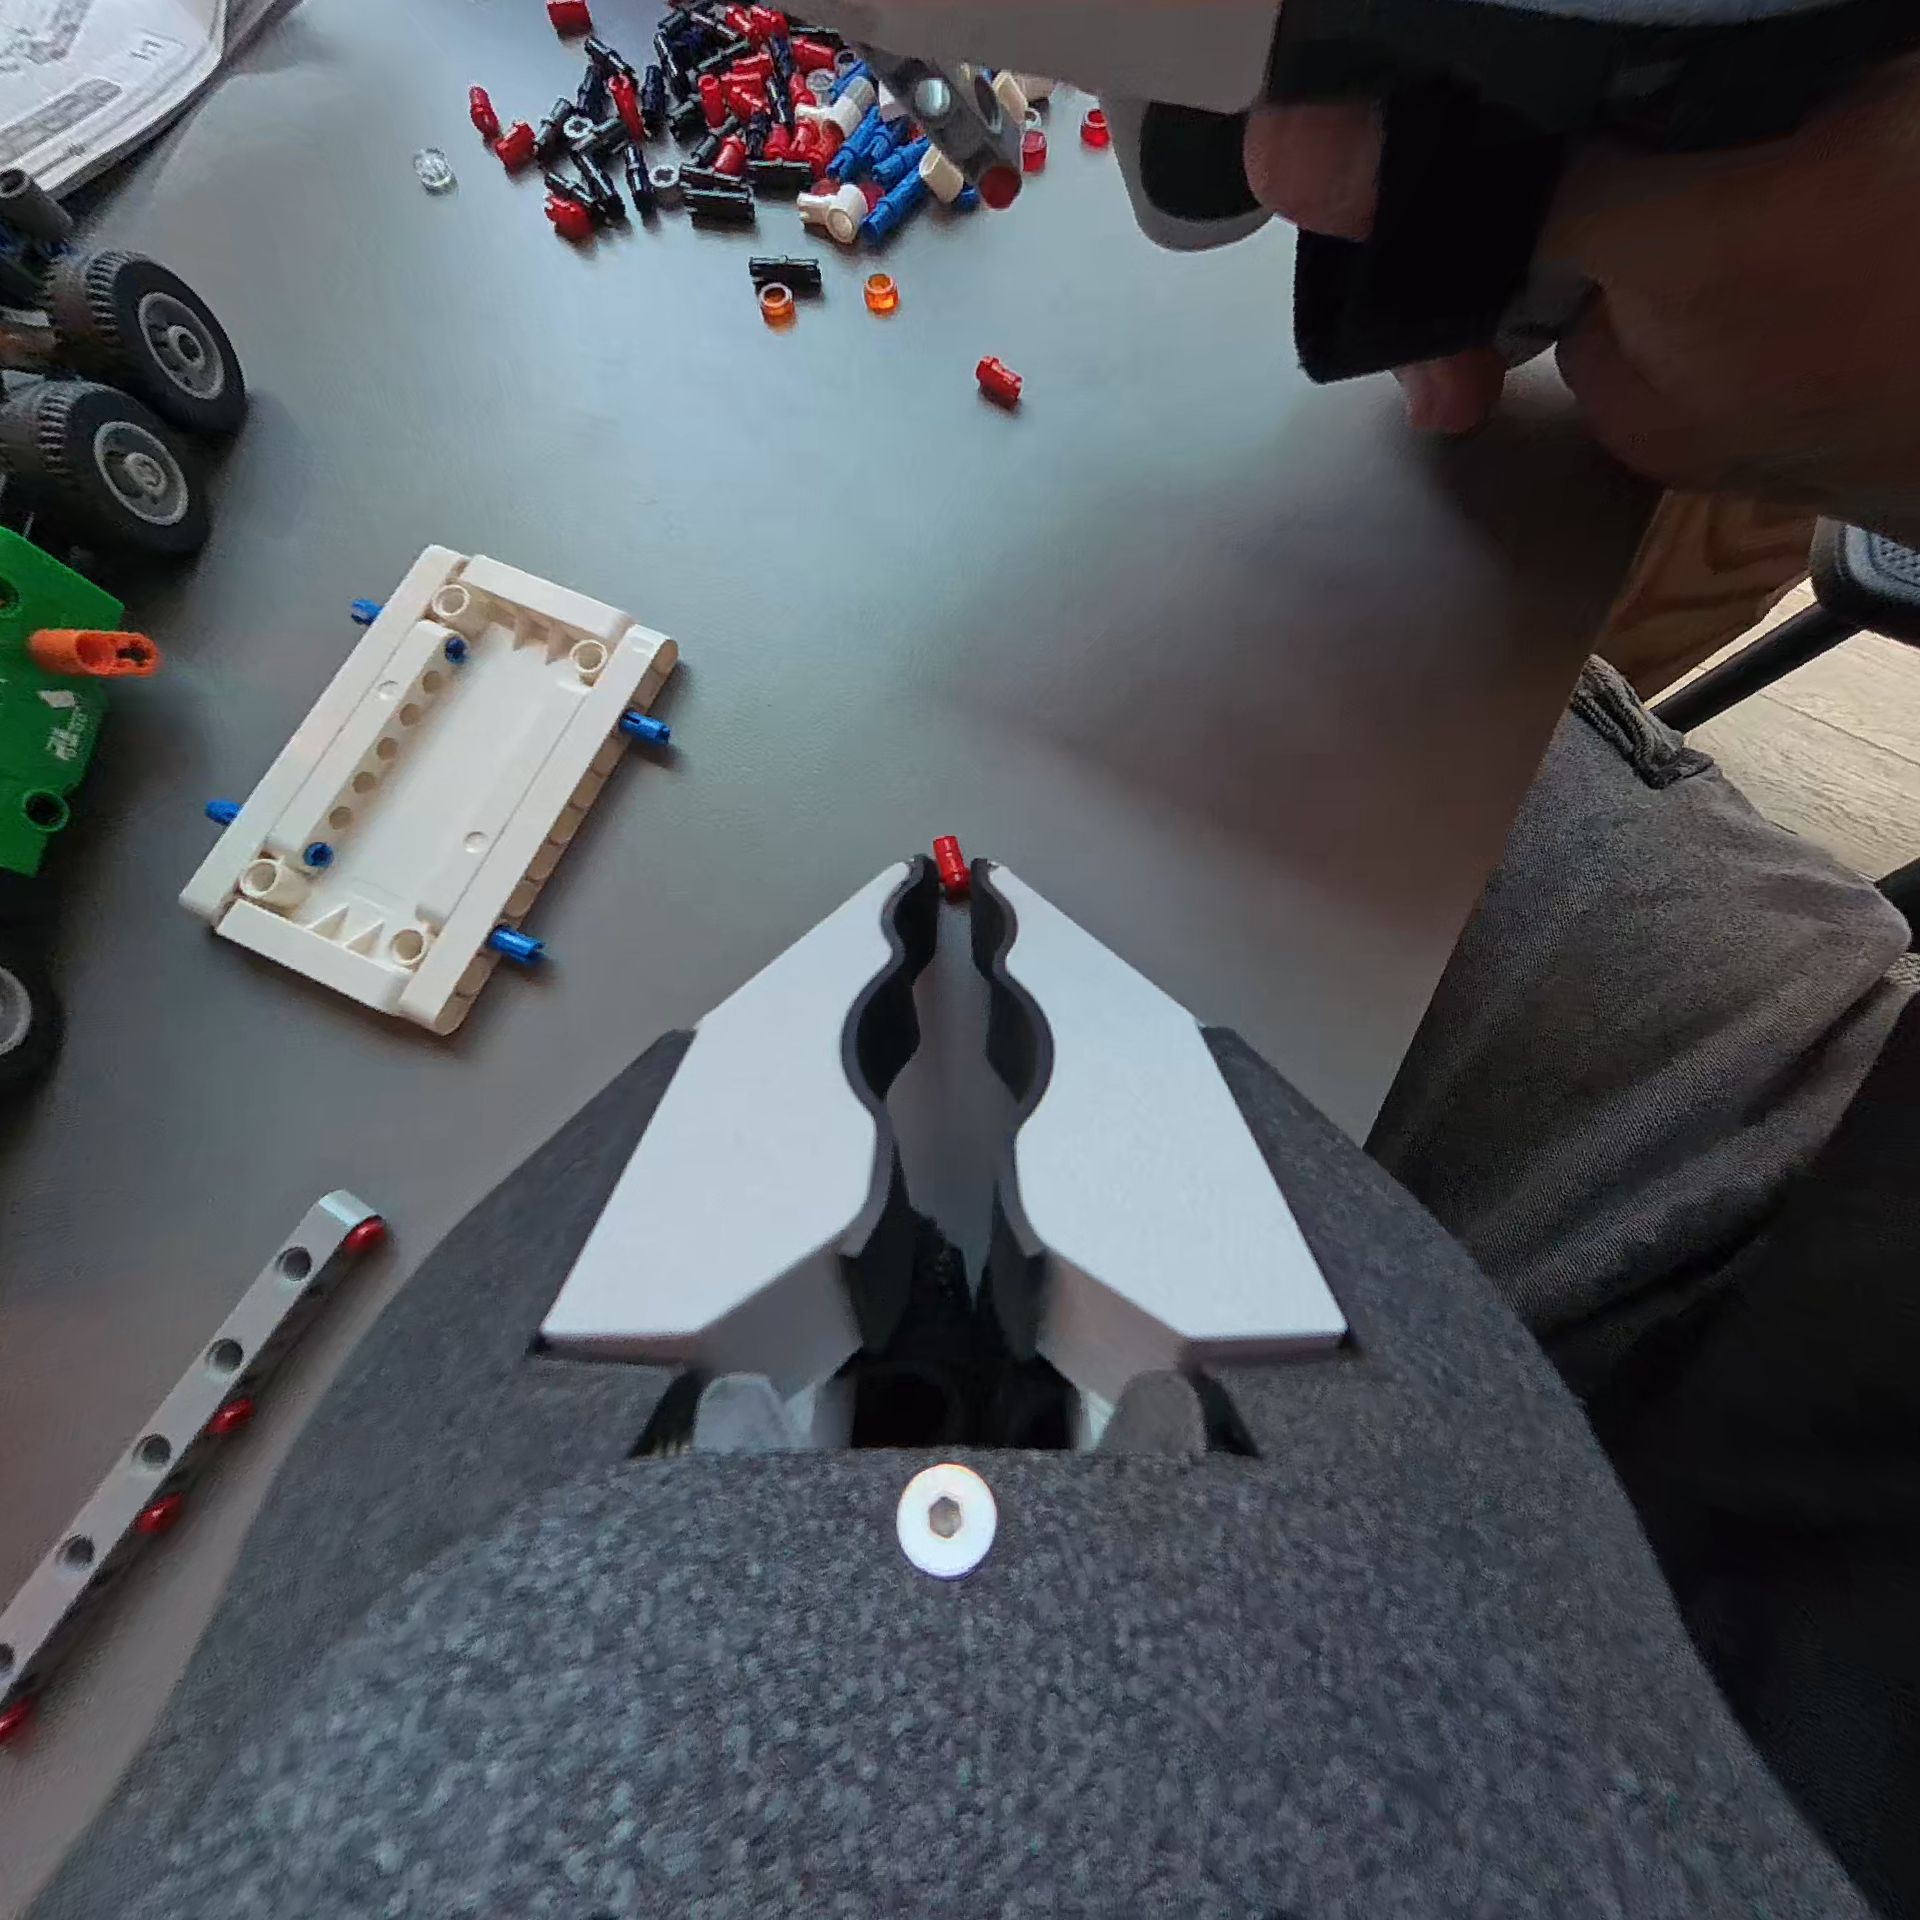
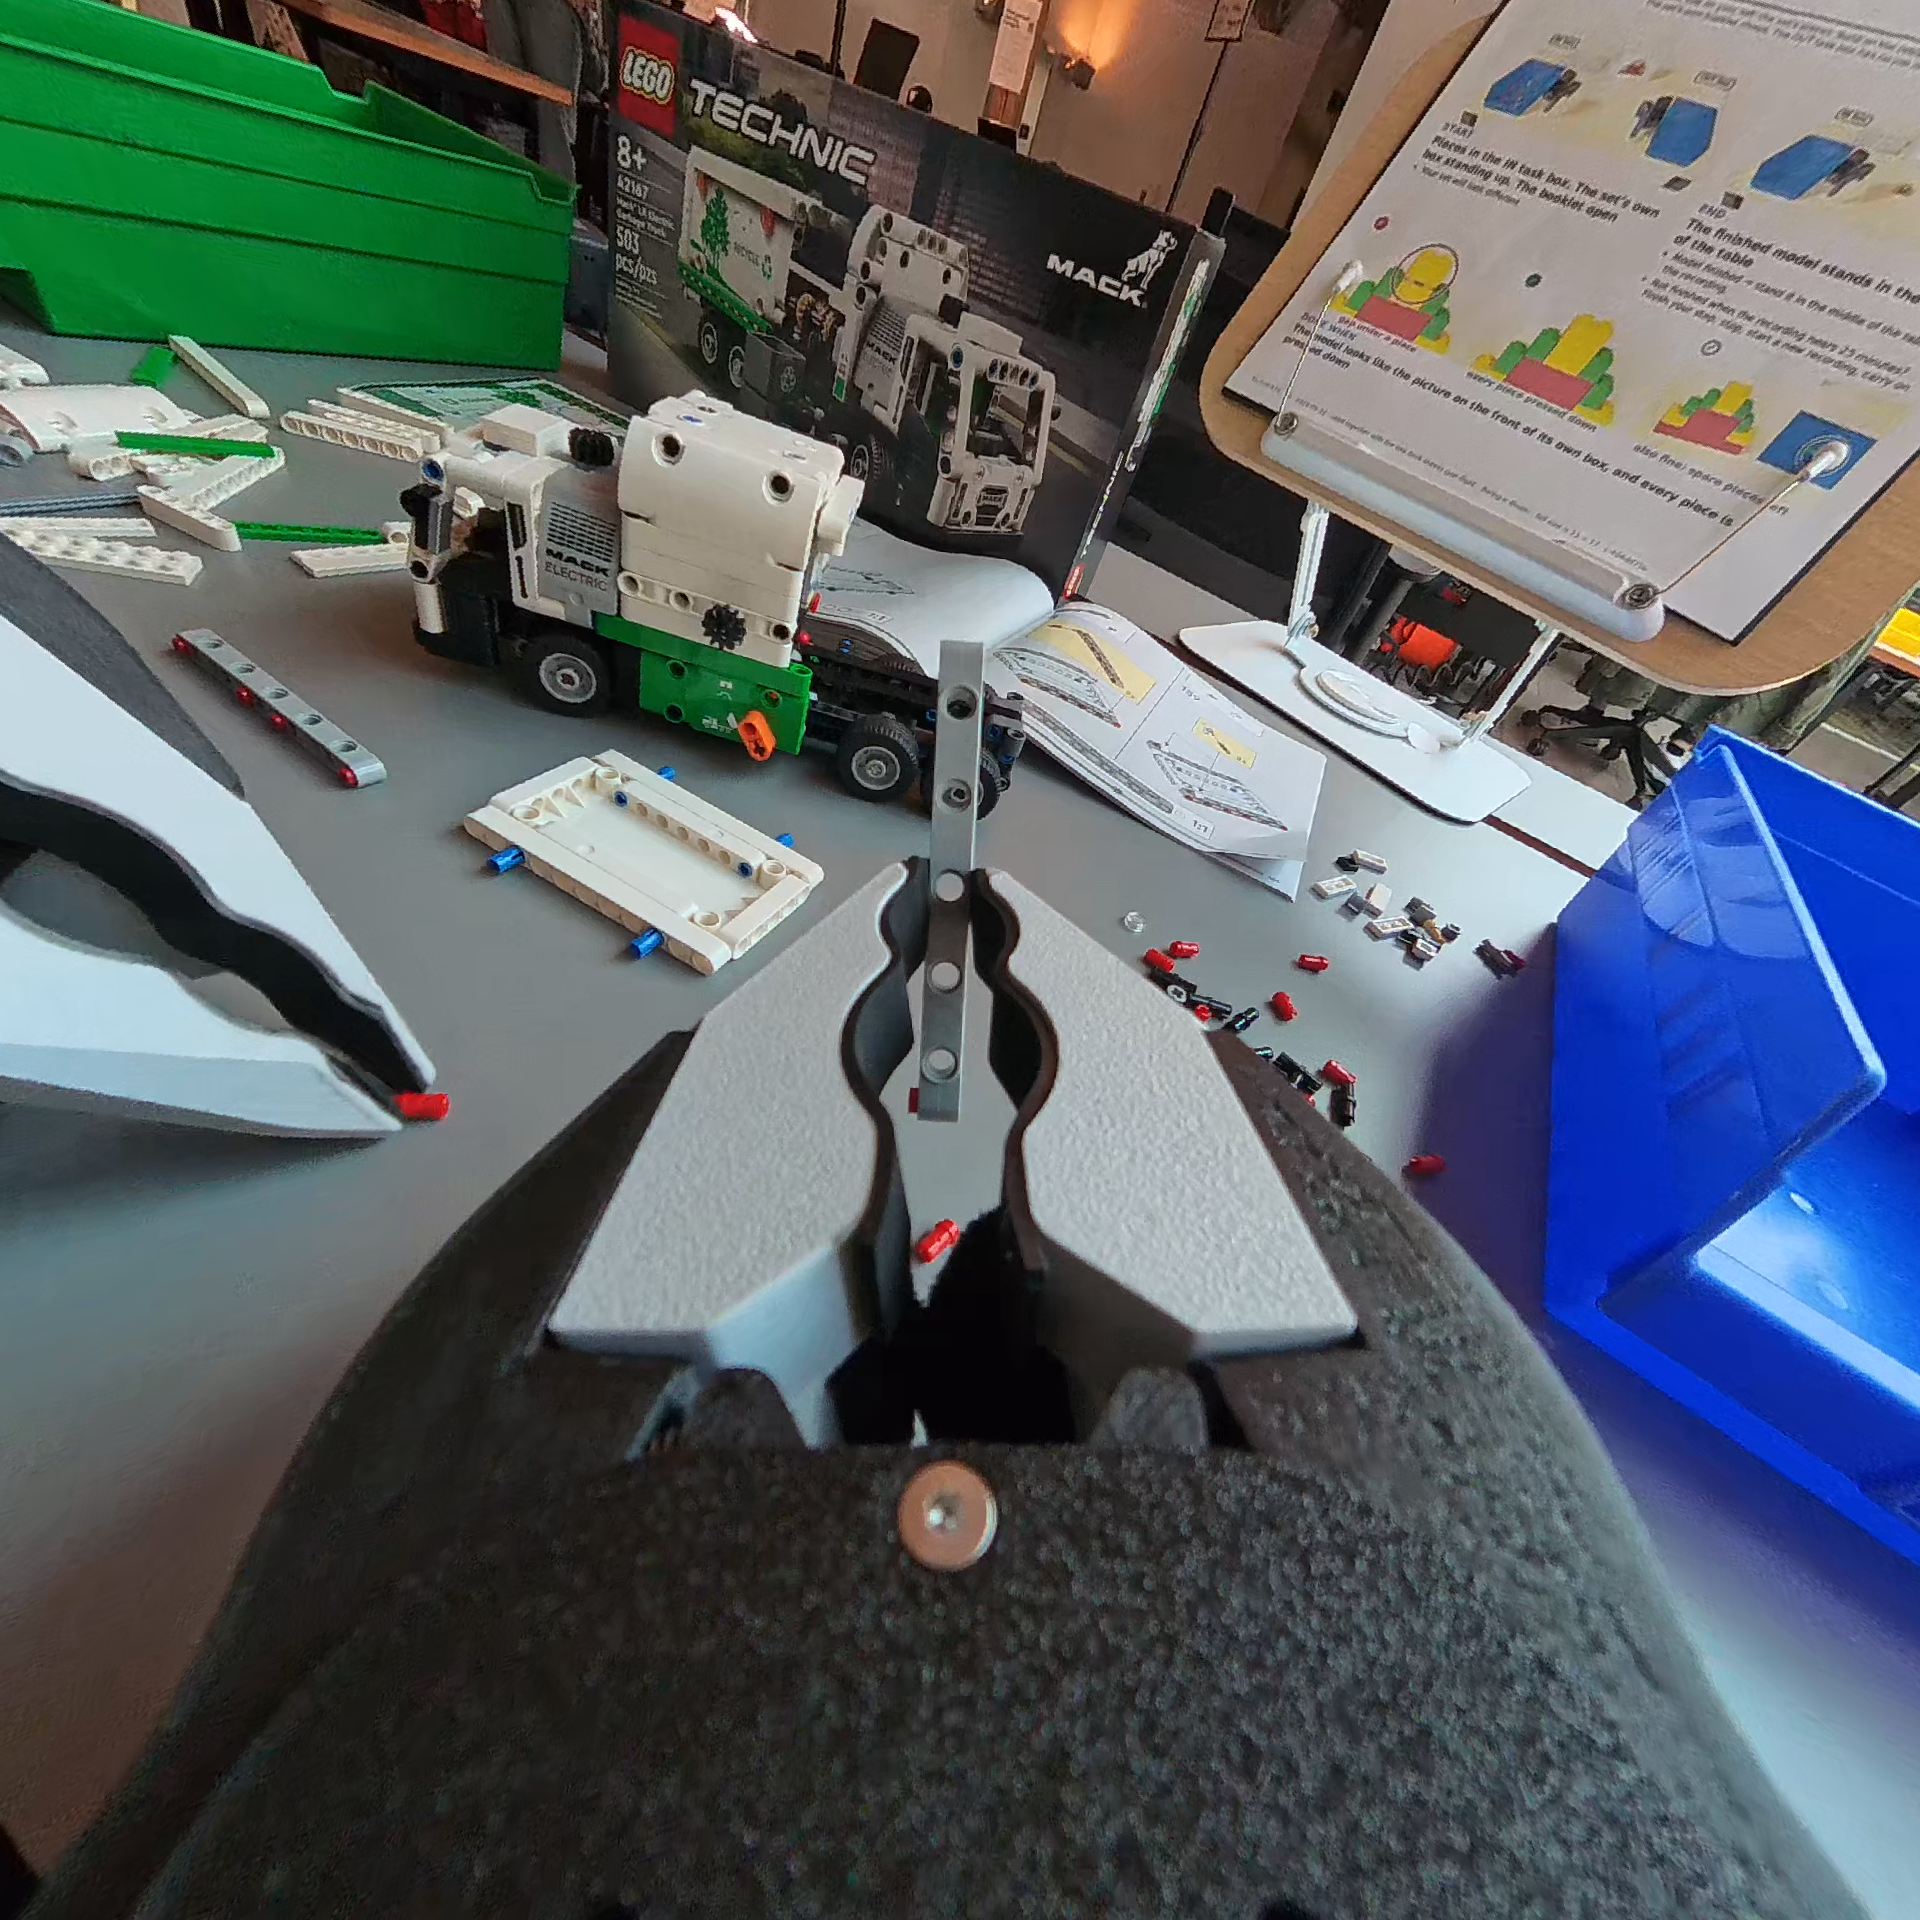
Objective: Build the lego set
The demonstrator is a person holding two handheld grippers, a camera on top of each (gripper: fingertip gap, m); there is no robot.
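1. The left gripper (image 1: 949, 868) pinches a small red plastic pin (image 1: 949, 864) at its tips.
2. The right gripper (image 2: 948, 883) clamps a long grey holed beam (image 2: 956, 790) upright.
3. The smooth grey table (image 1: 1039, 623) holds the part-built white-and-green truck (image 2: 644, 582), a white rectangular panel (image 2: 644, 857) and scattered pins (image 1: 748, 114).
4. The set's box (image 2: 883, 291) stands behind the truck, with a dim room beyond.

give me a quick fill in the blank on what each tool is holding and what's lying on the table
1. The left tool pinches a small ____ pin at its tips.
2. The right tool grips a long ____ beam that sticks up past its tips.
3. The white panel lying flat on the table has ____ pins sticking out of its sides.
4. The bin at the right edge of the right wrist view is ____.

Missing words: red; grey; blue; blue
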